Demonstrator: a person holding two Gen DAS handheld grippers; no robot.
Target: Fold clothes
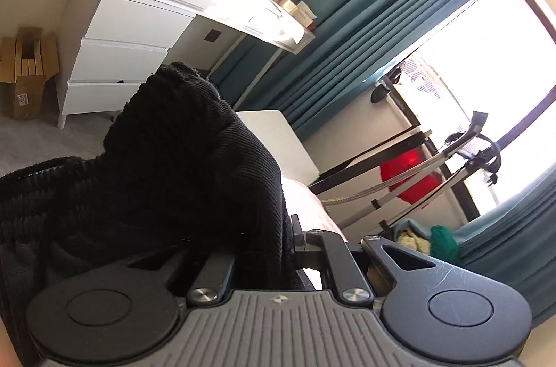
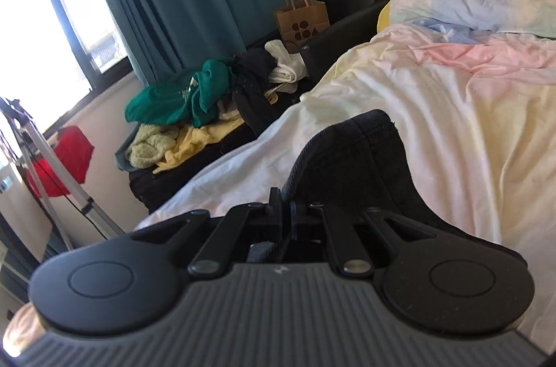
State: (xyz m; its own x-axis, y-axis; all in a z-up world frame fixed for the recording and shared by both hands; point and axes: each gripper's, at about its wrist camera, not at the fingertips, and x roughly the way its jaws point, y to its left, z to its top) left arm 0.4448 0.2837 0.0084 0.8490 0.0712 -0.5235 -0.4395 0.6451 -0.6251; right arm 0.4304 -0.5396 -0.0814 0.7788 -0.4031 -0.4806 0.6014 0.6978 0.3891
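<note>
A black ribbed garment (image 1: 180, 158) fills the left and middle of the left wrist view, bunched and lifted, and hides the left gripper (image 1: 278, 235) fingers; the gripper is shut on its fabric. In the right wrist view the right gripper (image 2: 285, 210) is shut on an edge of the same black garment (image 2: 351, 158), which rises in a hump above the pastel bedsheet (image 2: 434, 82).
A white dresser and desk (image 1: 121, 47) stand by teal curtains (image 1: 365, 47). A tripod stand (image 1: 417, 179) and a red item (image 1: 403, 172) stand by the window. A pile of clothes (image 2: 194, 110) lies on a black sofa beside the bed, with a paper bag (image 2: 302, 19) and pillows (image 2: 469, 2).
</note>
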